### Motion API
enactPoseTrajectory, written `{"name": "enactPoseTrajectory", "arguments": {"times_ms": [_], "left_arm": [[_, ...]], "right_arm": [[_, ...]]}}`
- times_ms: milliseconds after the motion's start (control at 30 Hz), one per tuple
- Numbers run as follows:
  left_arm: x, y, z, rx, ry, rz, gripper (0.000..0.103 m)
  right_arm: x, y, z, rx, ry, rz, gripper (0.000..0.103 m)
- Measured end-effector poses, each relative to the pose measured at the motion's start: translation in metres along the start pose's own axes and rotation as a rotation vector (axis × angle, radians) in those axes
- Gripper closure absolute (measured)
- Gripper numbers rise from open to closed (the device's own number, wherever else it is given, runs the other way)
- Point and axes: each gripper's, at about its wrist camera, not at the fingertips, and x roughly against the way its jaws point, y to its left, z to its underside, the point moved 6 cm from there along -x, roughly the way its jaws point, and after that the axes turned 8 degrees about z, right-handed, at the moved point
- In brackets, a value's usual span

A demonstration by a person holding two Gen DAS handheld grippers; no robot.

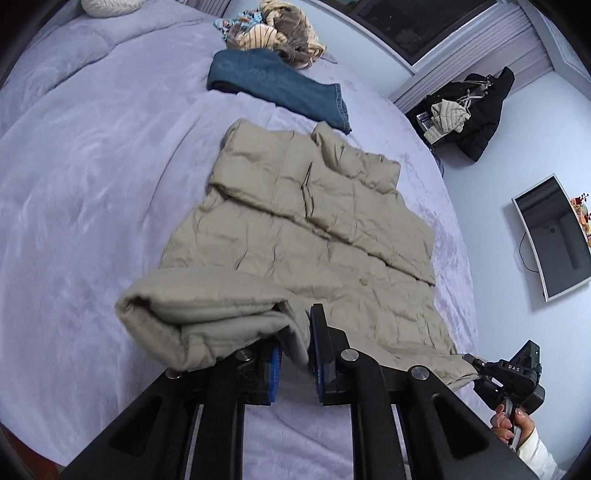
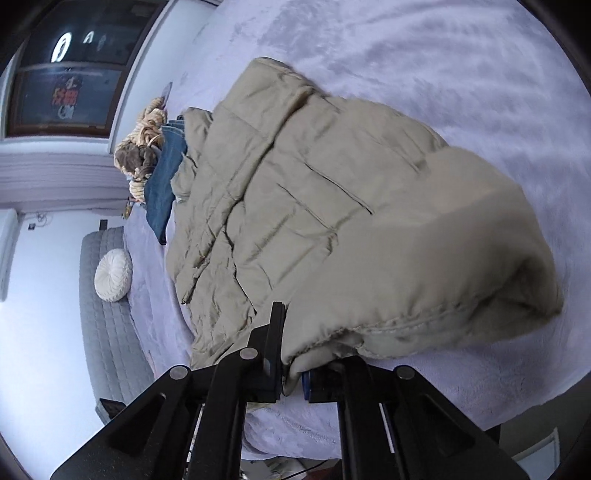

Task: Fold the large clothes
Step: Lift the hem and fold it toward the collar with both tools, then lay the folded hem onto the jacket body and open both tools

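Note:
A beige quilted puffer jacket [image 1: 310,218] lies flat on the lavender bed [image 1: 92,206], sleeves folded across its body. My left gripper [image 1: 295,350] is shut on the jacket's bottom hem at its near left corner, the cloth bunched and lifted. My right gripper [image 2: 291,354] is shut on the other bottom corner of the jacket [image 2: 314,192], also lifted off the bed. The right gripper also shows in the left wrist view [image 1: 476,367], pinching the hem at the lower right.
Folded blue jeans [image 1: 280,88] lie beyond the jacket's collar, with a pile of brown and striped clothes [image 1: 280,33] behind them. A round white cushion [image 2: 112,269] sits by the grey headboard [image 2: 107,332]. Dark coats [image 1: 476,107] and a wall screen [image 1: 554,236] are off the bed.

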Motion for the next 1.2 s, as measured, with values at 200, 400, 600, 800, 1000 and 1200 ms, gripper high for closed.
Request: {"name": "enactPoseTrajectory", "arguments": {"times_ms": [200, 400, 600, 800, 1000, 1200], "left_arm": [[-0.011, -0.036, -0.092, -0.095, -0.111, -0.040, 0.087], [-0.063, -0.046, -0.176, -0.114, -0.183, -0.139, 0.087], [-0.155, -0.018, -0.217, -0.087, -0.136, -0.283, 0.087], [-0.223, 0.027, -0.233, -0.091, -0.063, -0.391, 0.087], [-0.243, 0.056, -0.241, -0.060, -0.036, -0.442, 0.087], [-0.215, 0.028, -0.237, -0.164, -0.047, -0.394, 0.014]], "right_arm": [[0.013, 0.069, -0.063, 0.210, -0.081, 0.037, 0.095], [-0.013, 0.155, -0.156, 0.451, -0.121, 0.069, 0.095], [-0.087, 0.190, -0.231, 0.515, -0.104, 0.148, 0.095], [-0.145, 0.182, -0.265, 0.424, -0.074, 0.169, 0.095], [-0.180, 0.169, -0.286, 0.348, -0.056, 0.161, 0.095], [-0.169, 0.182, -0.288, 0.379, -0.031, 0.158, 0.079]]}}
